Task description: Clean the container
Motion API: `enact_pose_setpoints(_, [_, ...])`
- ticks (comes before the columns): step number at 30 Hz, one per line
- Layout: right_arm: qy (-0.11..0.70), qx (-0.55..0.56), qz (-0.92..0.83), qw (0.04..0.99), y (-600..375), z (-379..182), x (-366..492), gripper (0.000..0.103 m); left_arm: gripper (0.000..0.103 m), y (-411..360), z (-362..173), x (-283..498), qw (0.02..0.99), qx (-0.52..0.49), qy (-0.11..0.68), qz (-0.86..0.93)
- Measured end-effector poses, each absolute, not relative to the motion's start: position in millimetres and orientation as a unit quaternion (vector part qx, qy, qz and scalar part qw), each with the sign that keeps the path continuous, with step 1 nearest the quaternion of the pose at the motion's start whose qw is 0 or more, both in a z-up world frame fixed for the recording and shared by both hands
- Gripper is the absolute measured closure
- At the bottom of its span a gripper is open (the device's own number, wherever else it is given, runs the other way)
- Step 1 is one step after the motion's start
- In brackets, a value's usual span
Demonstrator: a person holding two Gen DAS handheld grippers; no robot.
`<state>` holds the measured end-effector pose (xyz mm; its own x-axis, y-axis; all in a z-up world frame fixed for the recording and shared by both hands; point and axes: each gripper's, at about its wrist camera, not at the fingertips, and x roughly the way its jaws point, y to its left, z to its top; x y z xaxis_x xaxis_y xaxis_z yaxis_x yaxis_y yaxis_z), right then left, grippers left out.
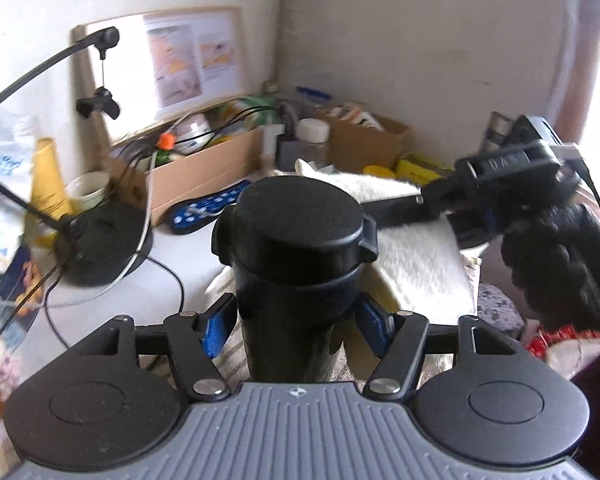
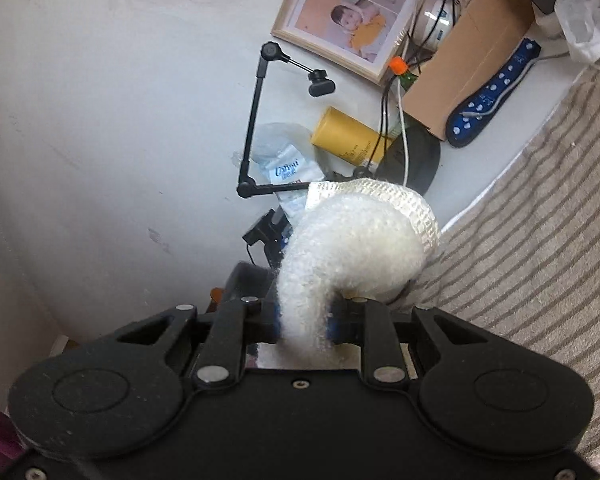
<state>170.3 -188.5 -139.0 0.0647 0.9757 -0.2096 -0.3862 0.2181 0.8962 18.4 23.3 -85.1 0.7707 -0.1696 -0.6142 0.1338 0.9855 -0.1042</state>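
Left gripper [image 1: 296,322] clamps the lidded container [image 1: 296,256] upright, right gripper [image 2: 304,326] pinches the cloth [image 2: 352,240]; wipe firmly, steadying the container

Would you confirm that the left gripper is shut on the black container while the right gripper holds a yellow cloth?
Not quite: the cloth is white, not yellow, as the right wrist view shows. The rest stands: the left gripper is shut on the black container, and the right gripper holds the cloth.

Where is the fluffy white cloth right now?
In the right wrist view, the fluffy white cloth is clamped in the right claw, curling up over the striped mat.
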Motion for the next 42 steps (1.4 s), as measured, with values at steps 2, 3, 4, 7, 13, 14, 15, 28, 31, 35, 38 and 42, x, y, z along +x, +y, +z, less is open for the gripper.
enact_pose_setpoints(2, [0.44, 0.338, 0.527, 0.644, -187.9, -140.4, 168.7, 0.083, 0.037, 18.0, -81.3, 18.7, 0.941, -0.038, 0.332, -0.06])
enact_pose_setpoints(3, [0.441, 0.339, 0.53, 0.64, -186.8, -140.4, 168.8, 0.083, 0.035, 16.8, -79.9, 19.2, 0.941, -0.048, 0.331, -0.052])
enact_pose_setpoints(4, [0.442, 0.341, 0.533, 0.636, -185.5, -140.3, 169.1, 0.083, 0.035, 15.8, -79.1, 20.2, 0.941, -0.055, 0.33, -0.045])
enact_pose_setpoints(7, [0.443, 0.346, 0.543, 0.624, -181.7, -139.9, 170.1, 0.083, 0.039, 12.9, -79.9, 19.8, 0.943, -0.028, 0.327, -0.048])
enact_pose_setpoints(13, [0.445, 0.355, 0.561, 0.6, -174.1, -139.2, 172.0, 0.083, 0.039, 19.8, -84.0, 10.7, 0.947, 0.006, 0.306, -0.093])
enact_pose_setpoints(14, [0.445, 0.357, 0.564, 0.596, -172.8, -139.1, 172.3, 0.083, 0.039, 21.4, -84.6, 8.6, 0.948, 0.004, 0.304, -0.095])
enact_pose_setpoints(15, [0.446, 0.359, 0.568, 0.592, -171.5, -139.0, 172.7, 0.083, 0.039, 22.6, -85.0, 6.5, 0.948, 0.003, 0.302, -0.098])
enact_pose_setpoints(28, [0.483, 0.331, 0.565, 0.581, -172.6, -157.5, 177.9, 0.084, 0.039, 21.1, -87.4, -2.0, 0.952, 0.005, 0.292, -0.09])
enact_pose_setpoints(31, [0.5, 0.318, 0.549, 0.589, -172.4, -168.8, 178.0, 0.084, 0.039, 19.0, -87.2, -1.7, 0.952, 0.01, 0.293, -0.091])
enact_pose_setpoints(35, [0.52, 0.292, 0.529, 0.604, -170.5, -180.5, 177.9, 0.084, 0.039, 17.1, -87.0, -1.5, 0.951, 0.014, 0.294, -0.09])
enact_pose_setpoints(38, [0.528, 0.259, 0.523, 0.617, -166.5, -183.7, 178.2, 0.084, 0.039, 15.9, -86.9, -2.2, 0.951, 0.018, 0.295, -0.092])
enact_pose_setpoints(42, [0.544, 0.198, 0.516, 0.632, -157.6, -189.9, 178.3, 0.084, 0.039, 15.2, -86.8, -2.0, 0.95, 0.022, 0.296, -0.095])
